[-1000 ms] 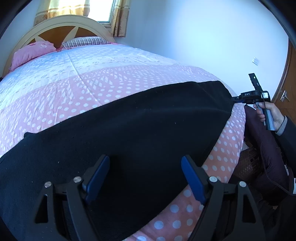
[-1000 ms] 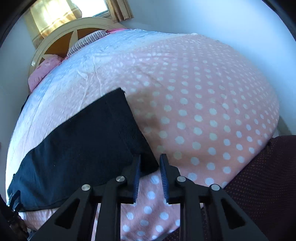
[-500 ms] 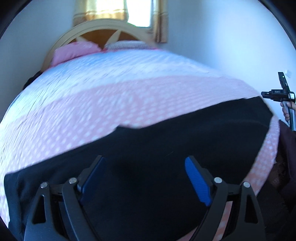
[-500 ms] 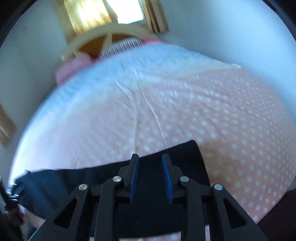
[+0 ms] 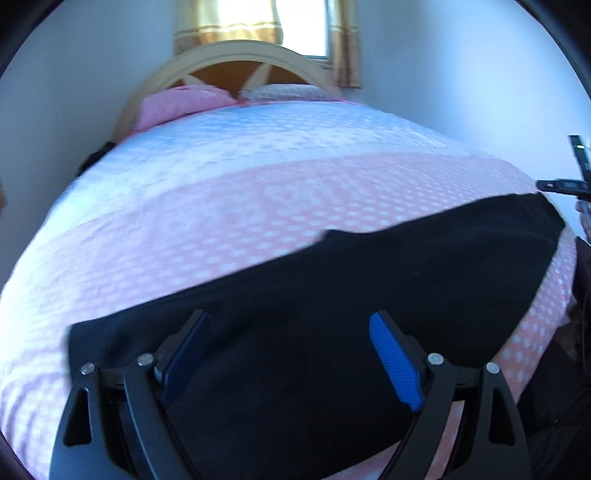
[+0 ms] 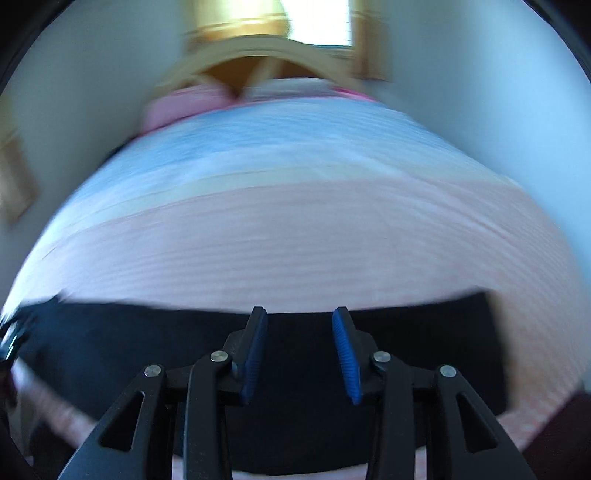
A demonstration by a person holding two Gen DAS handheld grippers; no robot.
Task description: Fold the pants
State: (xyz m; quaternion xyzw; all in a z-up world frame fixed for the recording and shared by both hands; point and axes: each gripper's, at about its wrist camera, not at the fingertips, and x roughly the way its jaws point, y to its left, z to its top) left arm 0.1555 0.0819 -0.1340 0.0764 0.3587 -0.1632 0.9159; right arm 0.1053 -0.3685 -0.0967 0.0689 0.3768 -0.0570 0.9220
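The black pants lie flat across the near end of the bed, on a pink cover with white dots. Farther up, the cover turns pale blue. A pink pillow and a striped pillow sit at the top, against a curved wood headboard. Behind it is a window with yellow curtains.

The left gripper hangs over the middle of the pants. Its jaws are spread wide and hold nothing. One blue pad shows clearly.

The right gripper is over the far edge of the pants, with its jaws apart and nothing between them. This view is blurry. From the left camera, the right gripper shows at the right edge, just past the corner of the pants.

Nothing lies on top of the pants.
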